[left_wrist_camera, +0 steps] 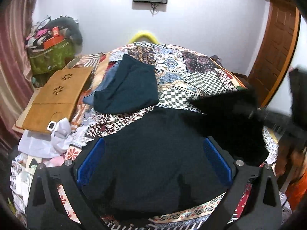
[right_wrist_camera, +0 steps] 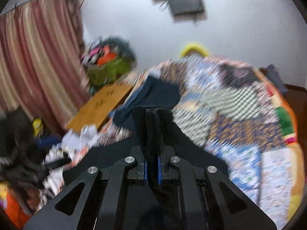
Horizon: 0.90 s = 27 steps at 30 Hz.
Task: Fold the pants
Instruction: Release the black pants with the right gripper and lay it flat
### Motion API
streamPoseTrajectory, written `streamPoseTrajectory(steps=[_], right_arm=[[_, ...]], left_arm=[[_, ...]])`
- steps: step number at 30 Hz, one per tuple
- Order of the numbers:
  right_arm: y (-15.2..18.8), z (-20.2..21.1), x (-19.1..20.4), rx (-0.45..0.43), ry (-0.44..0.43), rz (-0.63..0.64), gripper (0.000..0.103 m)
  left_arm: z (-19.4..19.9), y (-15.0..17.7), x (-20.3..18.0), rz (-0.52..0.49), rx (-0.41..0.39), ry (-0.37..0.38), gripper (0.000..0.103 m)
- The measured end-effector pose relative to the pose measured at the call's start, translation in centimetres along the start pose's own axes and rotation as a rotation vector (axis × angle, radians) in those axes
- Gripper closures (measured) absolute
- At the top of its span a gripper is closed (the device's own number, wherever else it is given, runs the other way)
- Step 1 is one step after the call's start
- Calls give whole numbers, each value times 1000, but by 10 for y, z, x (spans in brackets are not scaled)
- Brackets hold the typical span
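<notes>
Black pants (left_wrist_camera: 153,164) lie spread on the patchwork bed cover (left_wrist_camera: 191,72). My left gripper (left_wrist_camera: 154,159) hovers over them, its blue pads (left_wrist_camera: 92,161) far apart and open, touching no cloth. One end of the pants rises to the right, where my right gripper (left_wrist_camera: 253,113) shows as a blurred dark shape. In the right wrist view my right gripper (right_wrist_camera: 152,115) is shut on a fold of the black pants (right_wrist_camera: 142,130), which hangs between its fingers. That view is smeared by motion.
A folded dark teal garment (left_wrist_camera: 128,88) lies further back on the bed. A wooden lap tray (left_wrist_camera: 55,95) and crumpled white cloth (left_wrist_camera: 57,136) sit at the left edge, with a green bag (left_wrist_camera: 51,57) behind them. A wooden door (left_wrist_camera: 274,48) stands at the right.
</notes>
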State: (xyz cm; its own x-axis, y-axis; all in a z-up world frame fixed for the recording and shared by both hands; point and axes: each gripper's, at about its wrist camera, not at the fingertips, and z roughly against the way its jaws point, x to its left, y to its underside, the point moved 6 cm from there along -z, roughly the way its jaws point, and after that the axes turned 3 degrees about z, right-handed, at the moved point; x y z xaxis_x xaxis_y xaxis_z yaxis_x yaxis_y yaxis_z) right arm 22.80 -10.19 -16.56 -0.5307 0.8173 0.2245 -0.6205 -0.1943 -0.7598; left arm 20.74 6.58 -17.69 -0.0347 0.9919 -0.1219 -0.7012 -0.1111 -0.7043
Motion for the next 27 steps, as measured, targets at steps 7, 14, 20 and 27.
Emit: streamPoseTrajectory(steps=[7,14,20,27], right_arm=[[61,-45,33,222,-67,105,93],[72,-37,45,266,-98,173,62],[67,-5,48,223,-127,202,62],[33,30,12,97,-74,189,62]], left_arm=[[-3,8,13,33,20,-14,0],[-7,6,4,36,39,4,0],[-7,-5,-16,-7,29,12,0],[-14,-26,-51,-83,18,35,0]])
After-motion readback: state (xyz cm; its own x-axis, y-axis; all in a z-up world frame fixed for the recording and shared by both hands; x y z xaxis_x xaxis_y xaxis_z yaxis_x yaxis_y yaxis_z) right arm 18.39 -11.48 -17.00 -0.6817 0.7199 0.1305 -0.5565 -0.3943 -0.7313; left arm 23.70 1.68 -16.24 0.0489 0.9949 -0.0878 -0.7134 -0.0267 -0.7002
